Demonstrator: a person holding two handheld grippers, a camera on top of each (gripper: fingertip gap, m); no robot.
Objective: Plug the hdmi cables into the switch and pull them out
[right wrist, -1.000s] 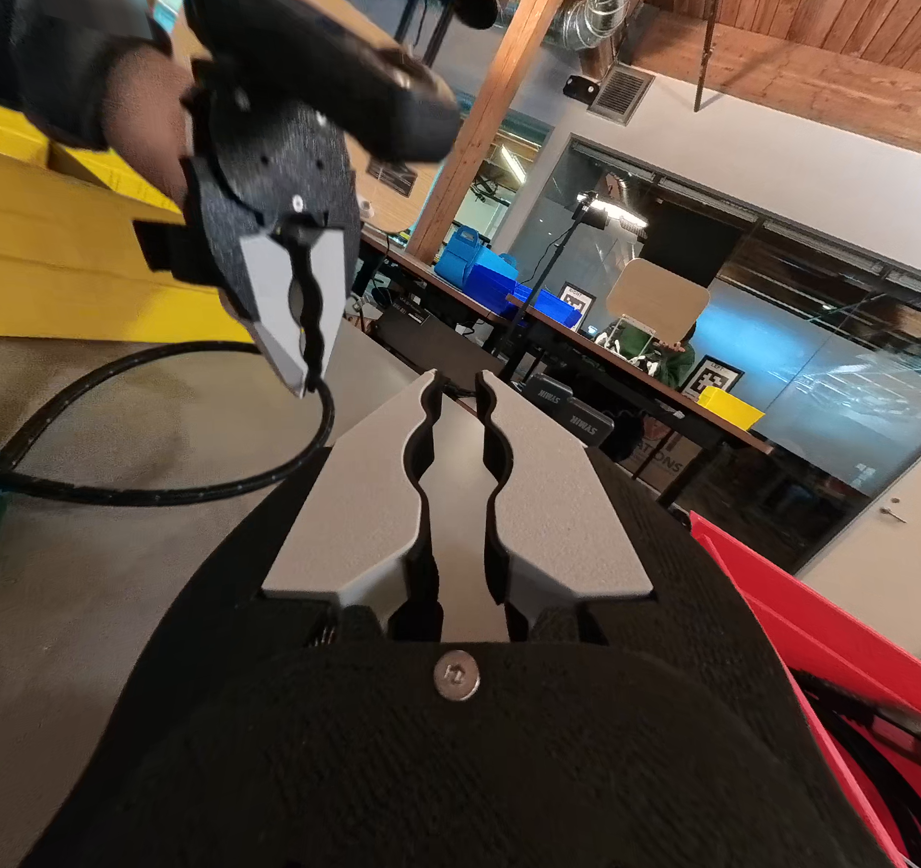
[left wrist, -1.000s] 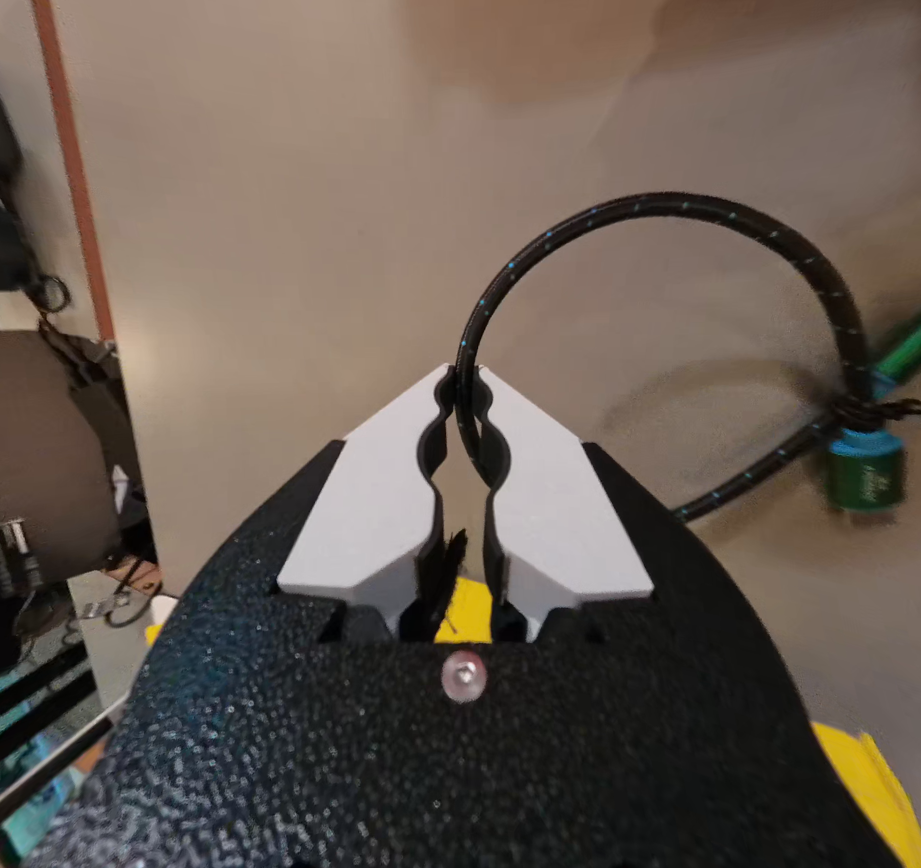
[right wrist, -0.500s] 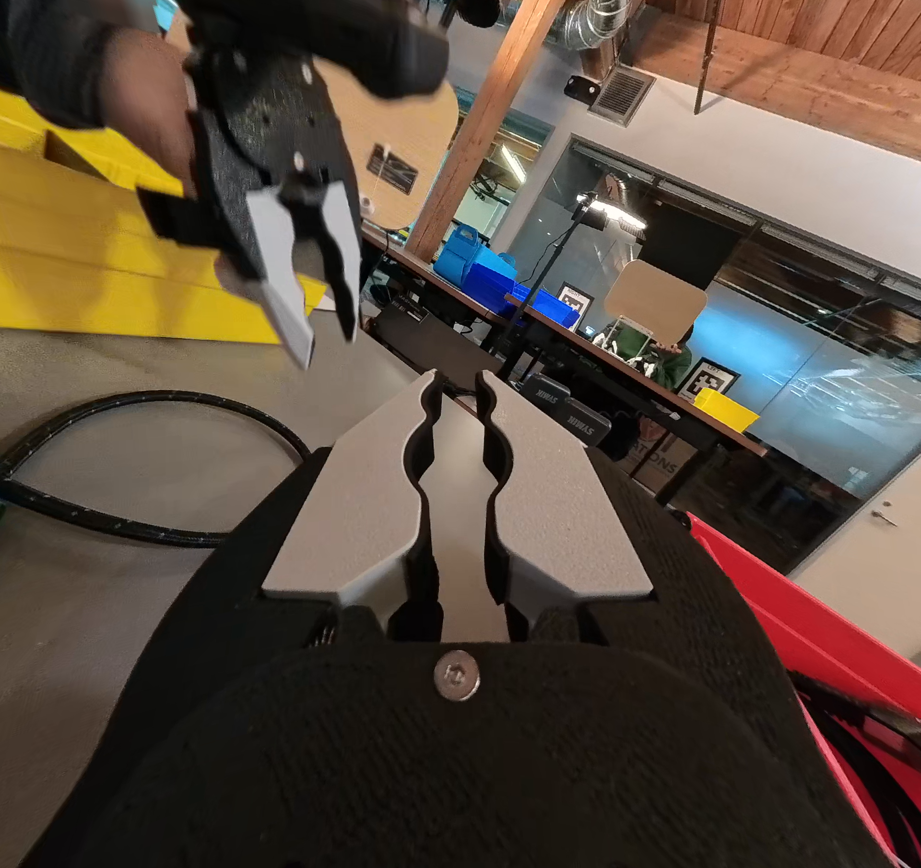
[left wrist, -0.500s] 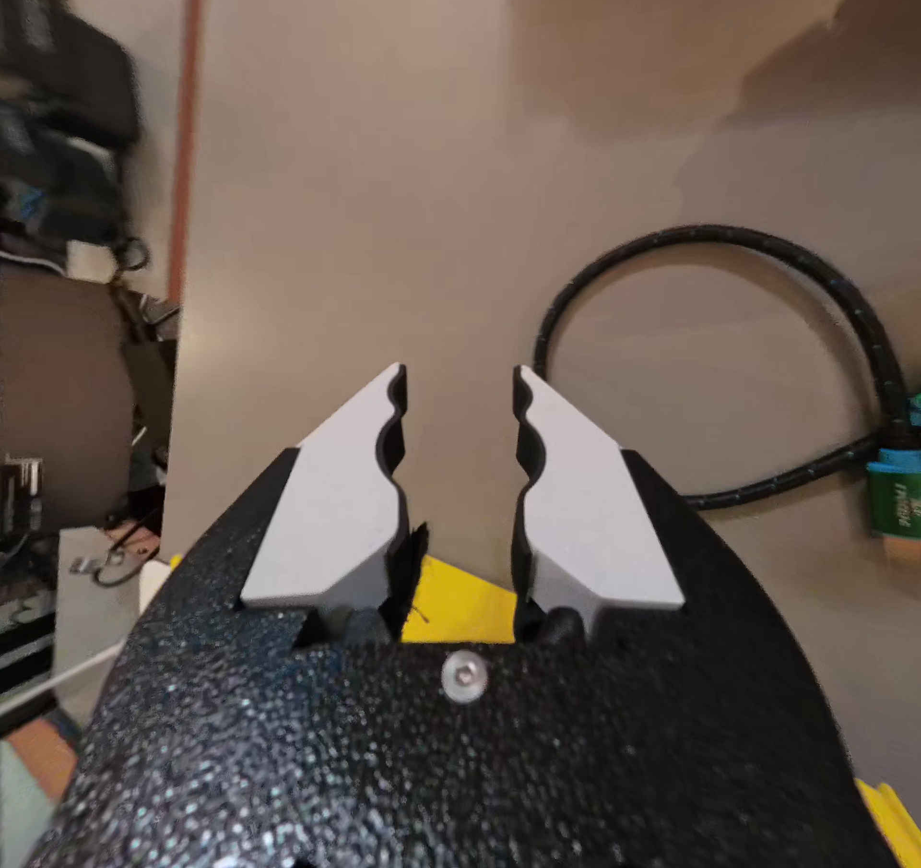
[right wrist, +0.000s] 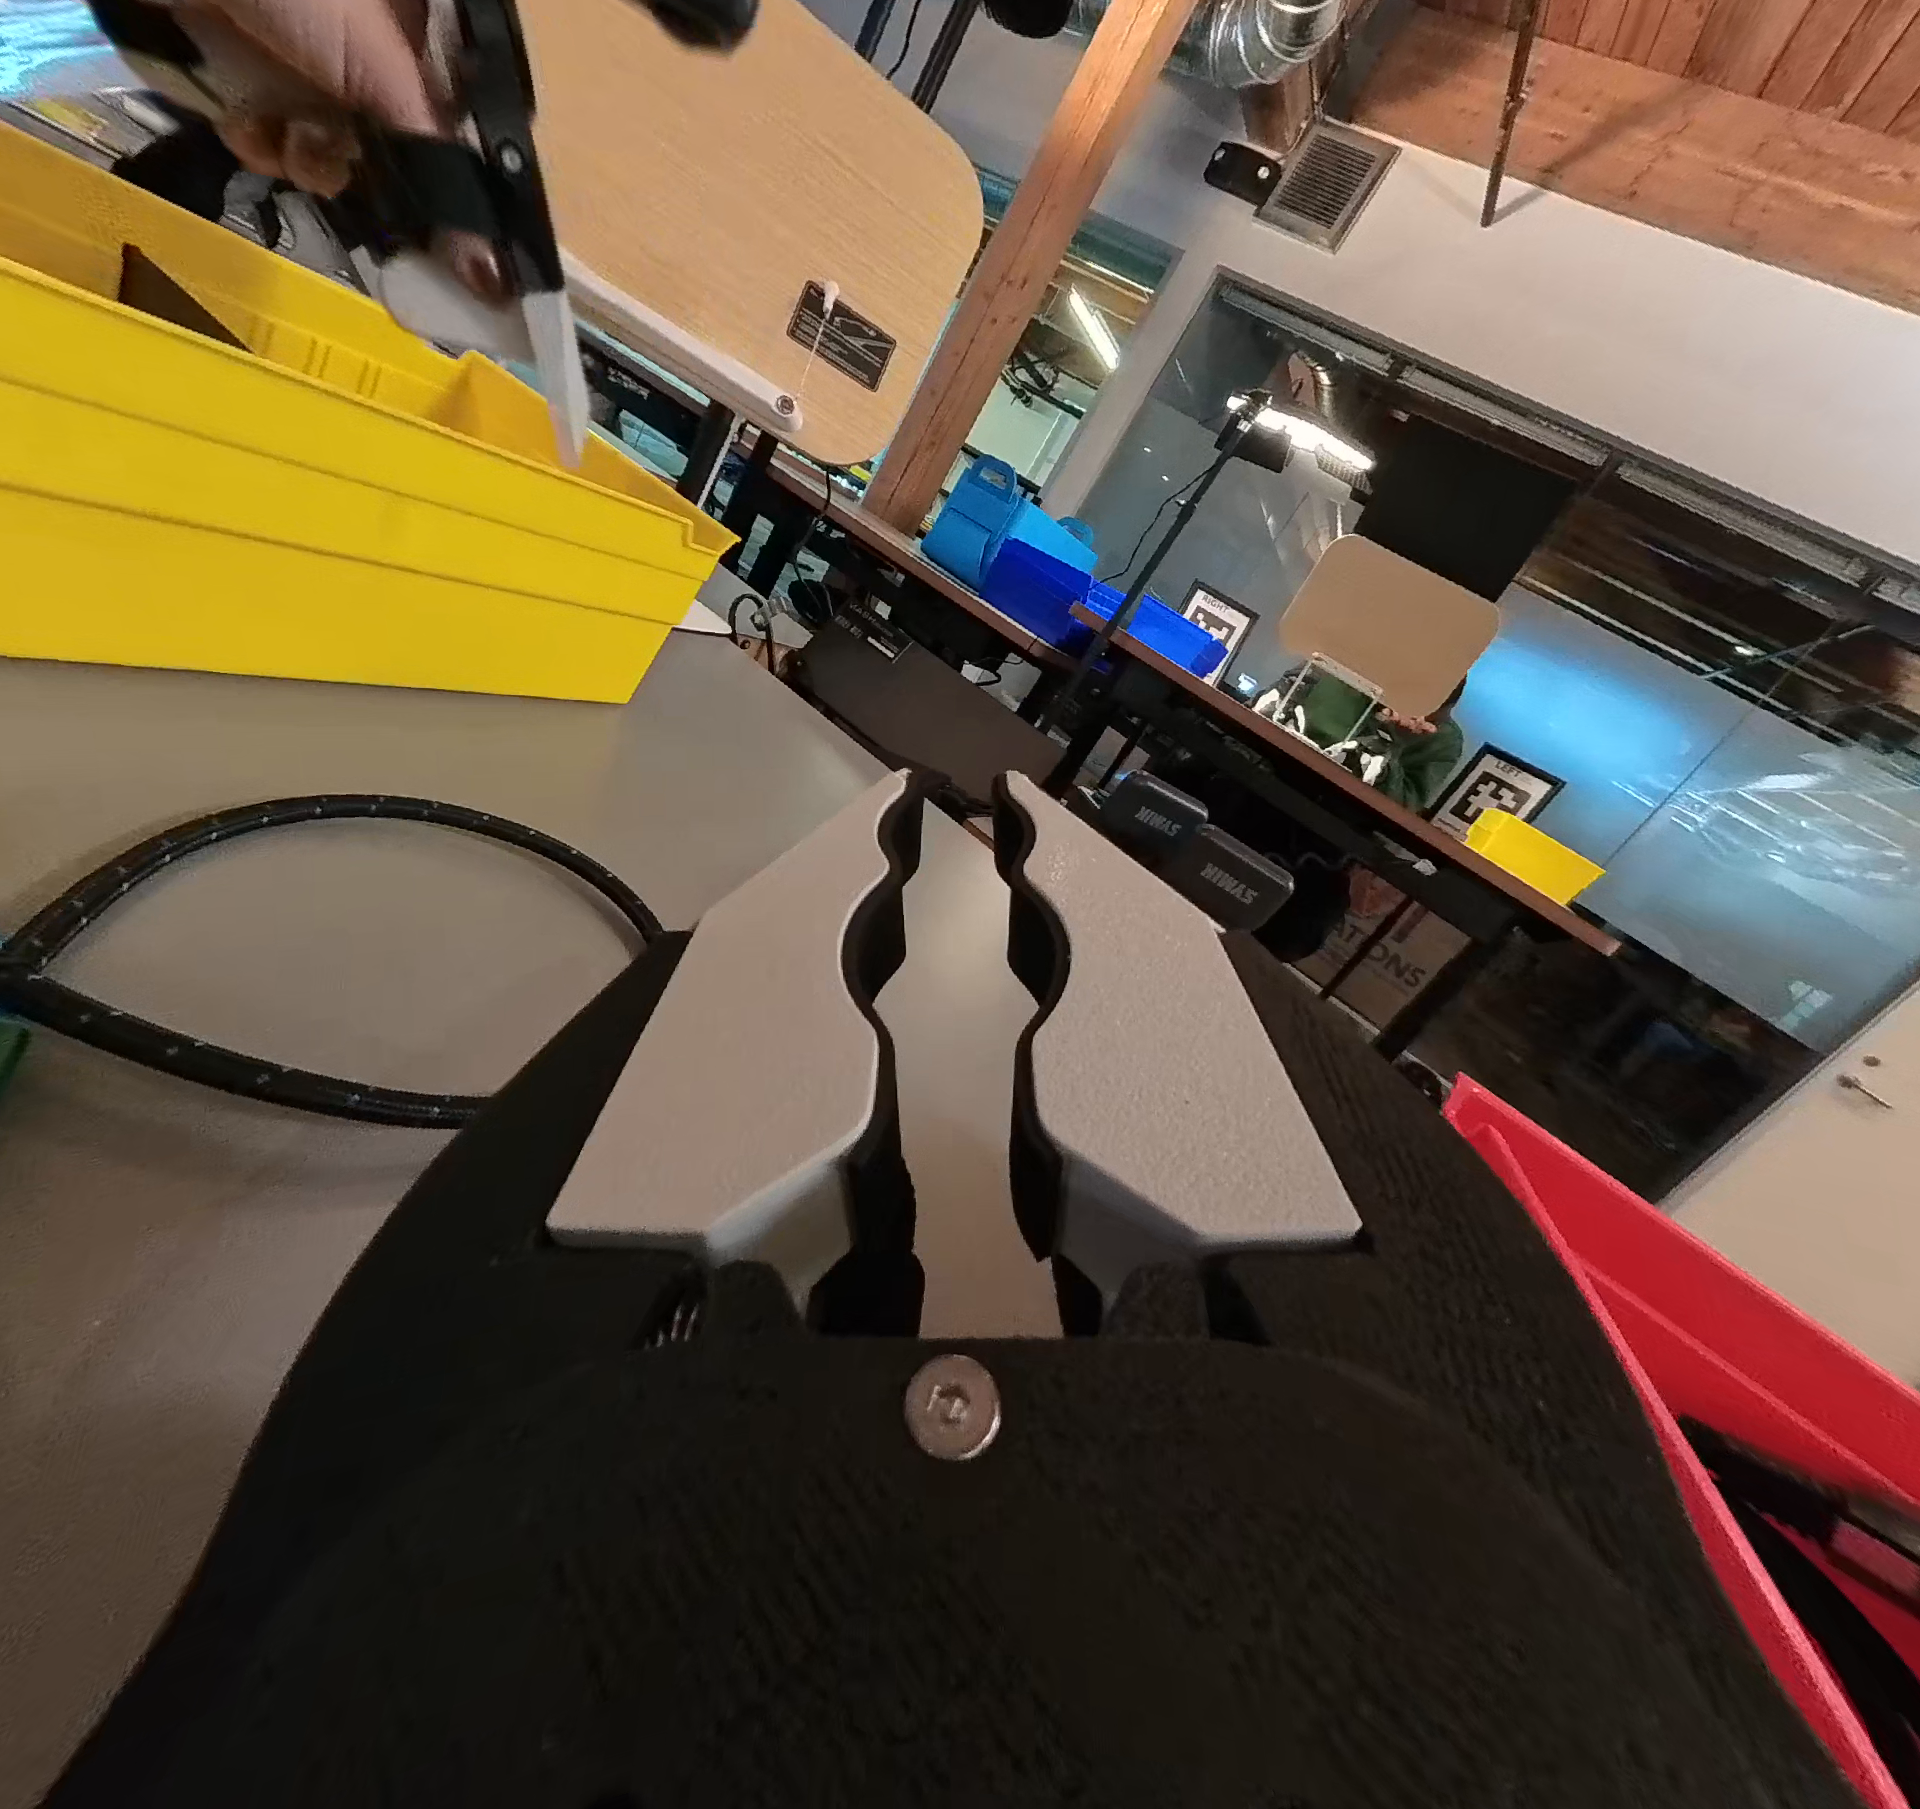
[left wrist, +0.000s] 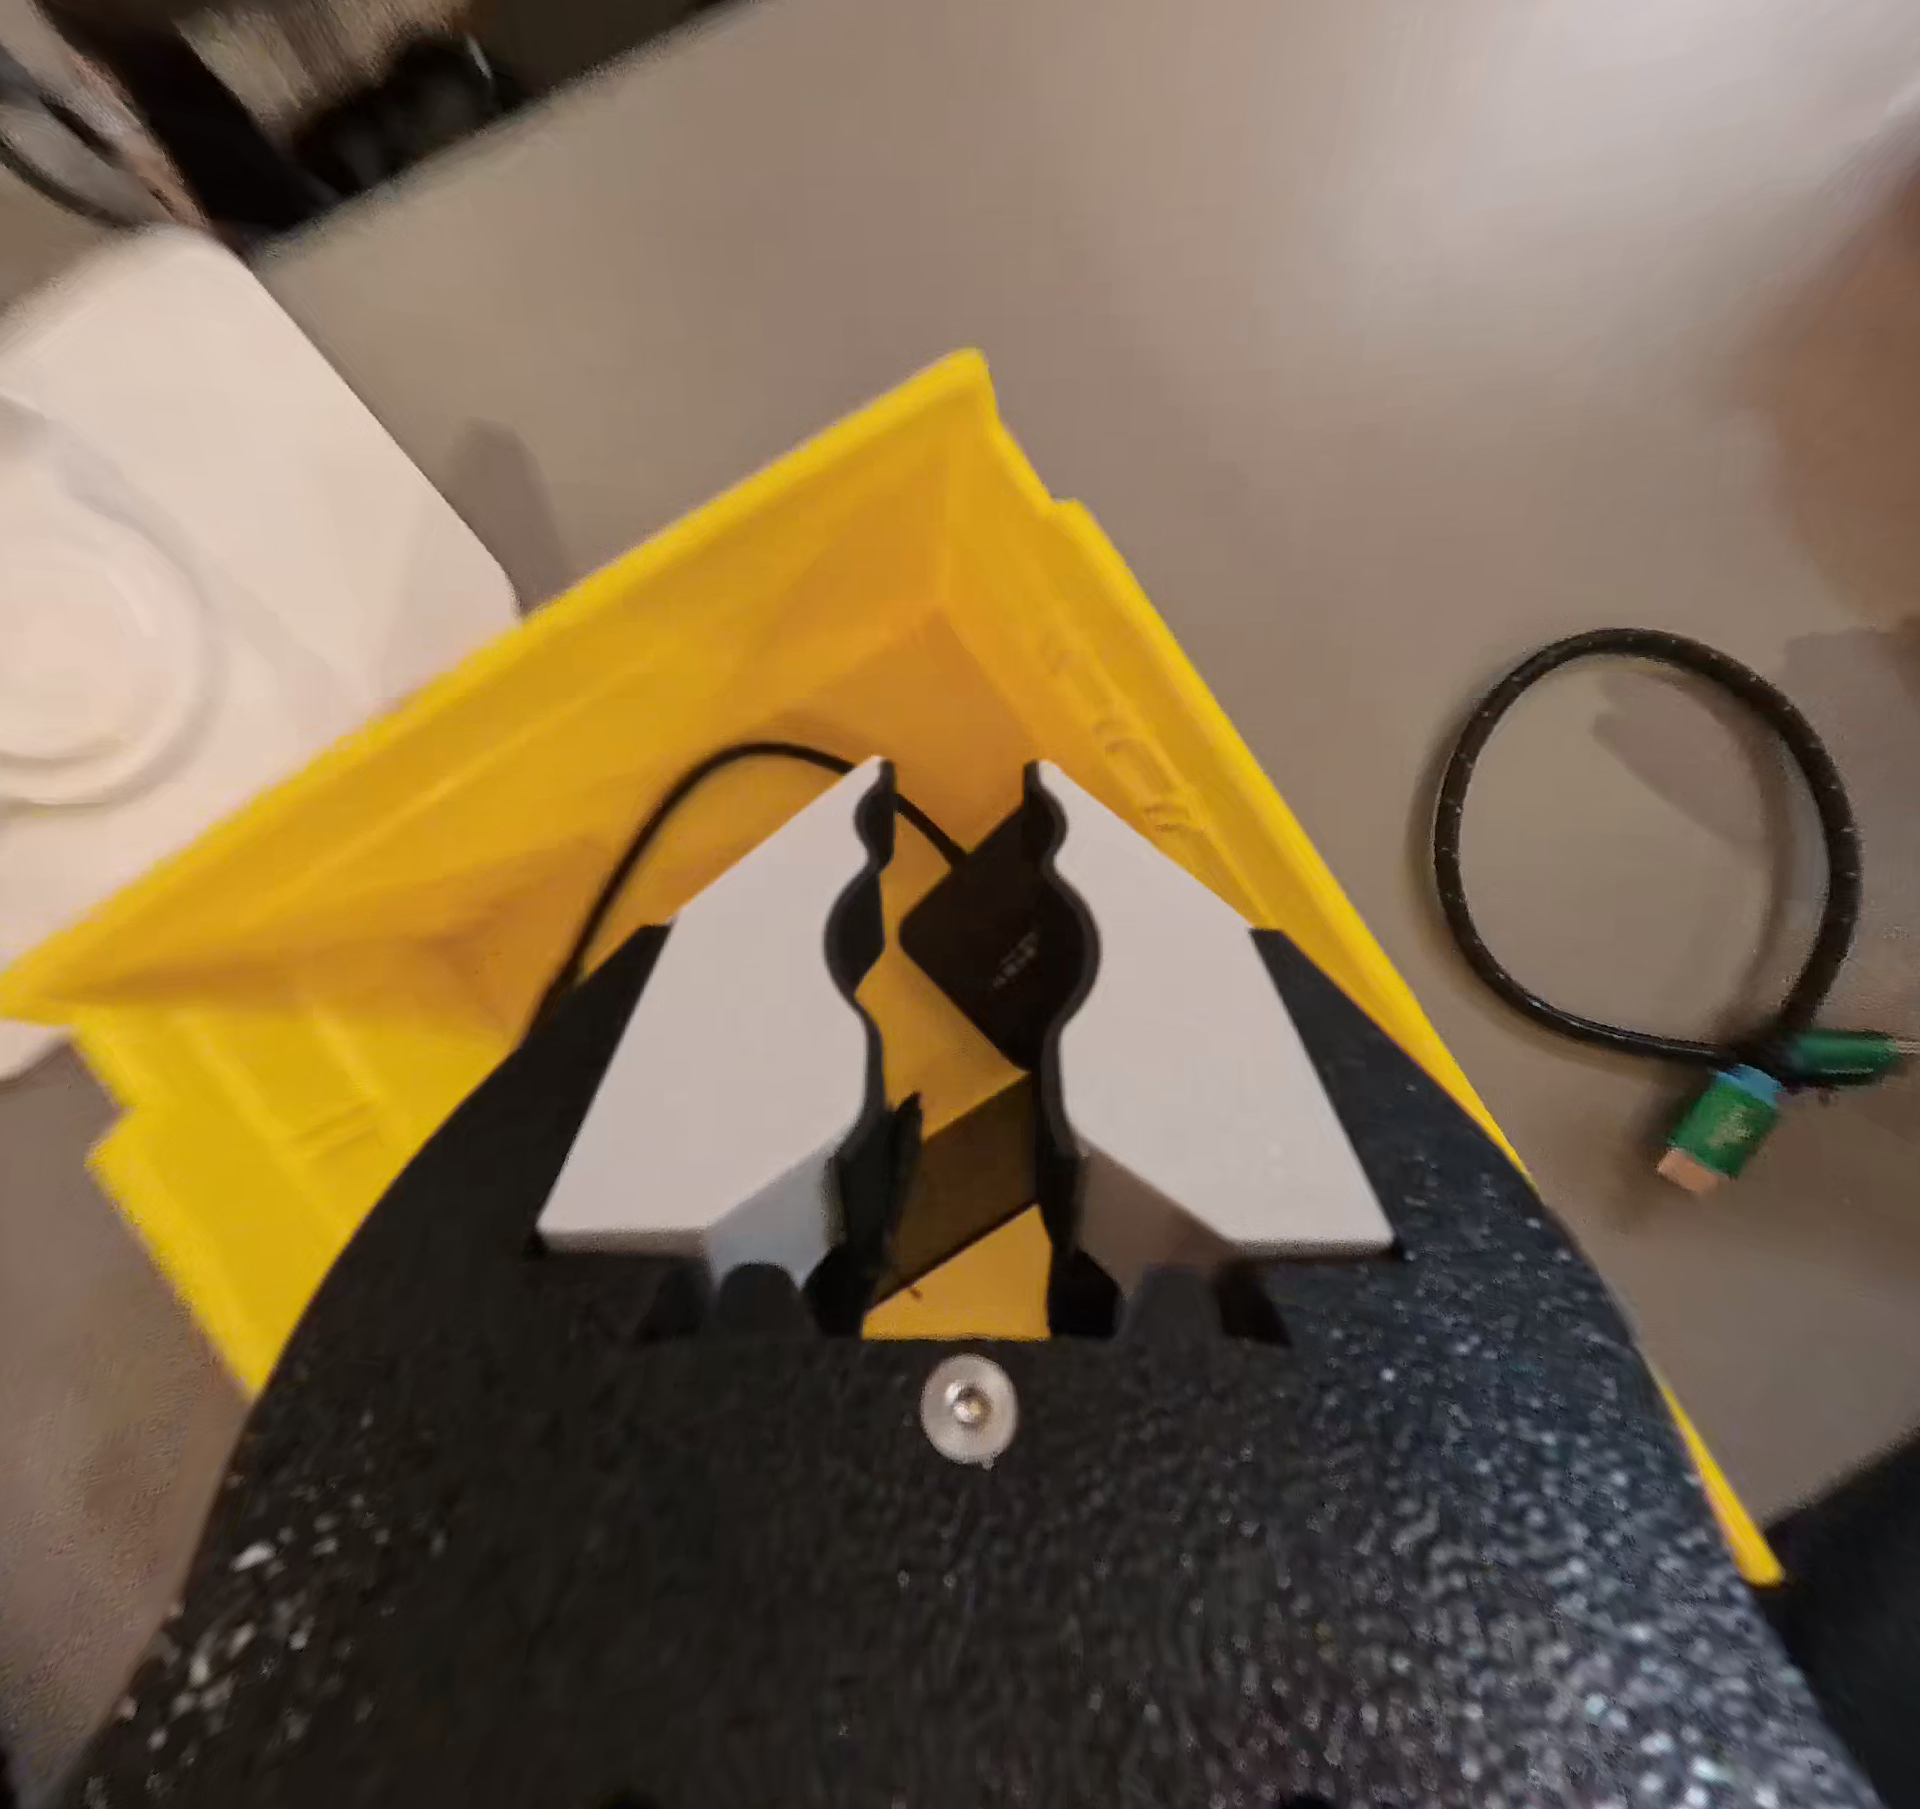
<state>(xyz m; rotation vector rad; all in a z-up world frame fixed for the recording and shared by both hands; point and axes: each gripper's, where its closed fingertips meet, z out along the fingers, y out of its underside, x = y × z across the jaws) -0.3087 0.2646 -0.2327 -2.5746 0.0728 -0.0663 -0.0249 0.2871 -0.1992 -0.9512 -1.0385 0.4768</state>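
Grey worktop (left wrist: 1299, 305) holds a yellow bin (left wrist: 436, 855). Left claw (left wrist: 958, 780) hangs open over the black switch (left wrist: 997, 938) inside it. Looped black cable (left wrist: 1652, 824) lies beside the bin. Right claw (right wrist: 956, 793) is open, holding nothing.

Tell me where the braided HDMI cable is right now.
The braided HDMI cable lies looped on the grey table, right of the yellow bin in the left wrist view, its green plugs nearest the camera and neither gripper touching it.
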